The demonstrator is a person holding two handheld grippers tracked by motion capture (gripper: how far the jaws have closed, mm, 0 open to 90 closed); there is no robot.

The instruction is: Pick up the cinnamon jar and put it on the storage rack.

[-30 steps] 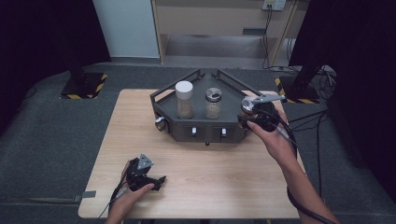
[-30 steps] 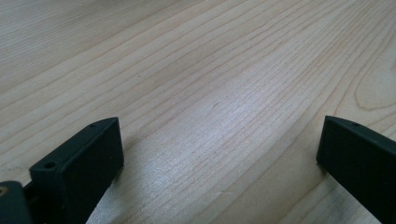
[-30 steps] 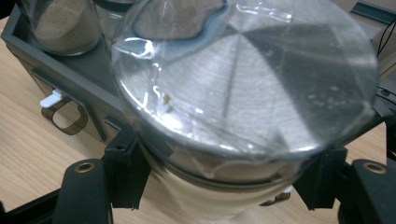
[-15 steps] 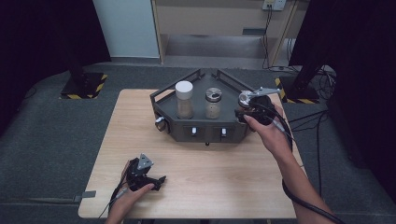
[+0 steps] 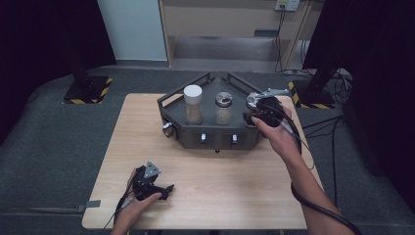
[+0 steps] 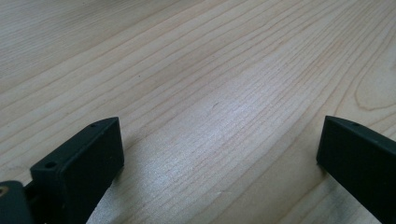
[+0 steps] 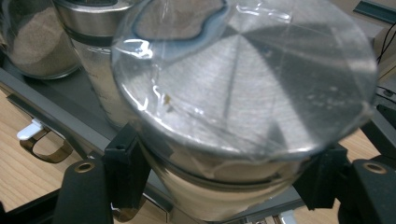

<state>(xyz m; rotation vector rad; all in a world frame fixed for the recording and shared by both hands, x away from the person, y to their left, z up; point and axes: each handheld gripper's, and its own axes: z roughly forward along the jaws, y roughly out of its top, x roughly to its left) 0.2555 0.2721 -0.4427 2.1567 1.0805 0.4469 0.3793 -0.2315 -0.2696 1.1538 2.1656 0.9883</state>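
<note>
High view: a dark angular rack (image 5: 182, 131) stands at the far middle of the wooden tabletop (image 5: 235, 191). In it stand a white-capped jar (image 5: 193, 104) and, just beside it, a steel-capped shaker (image 5: 223, 107). At the rack's right end the right tool (image 5: 254, 115) grips a steel-lidded jar (image 5: 254, 100) just above the rack's right corner. The left tool (image 5: 164, 188) rests near the tabletop's near-left corner, held in a hand (image 5: 134, 205), well apart from the rack.

Left gripper view: the left tool (image 6: 219, 154) has its jaws spread wide over bare wood, with nothing between them.

Right gripper view: the right tool (image 7: 224, 168) is clamped on the jar (image 7: 243, 79) just under its round metal lid, which is wrapped in clear film. Behind it stand the shaker (image 7: 93, 28) and the other jar (image 7: 32, 42), holding a sandy powder. The rack's rail (image 7: 56, 107) runs beneath, with a white tab (image 7: 30, 129) hanging off its front.
</note>
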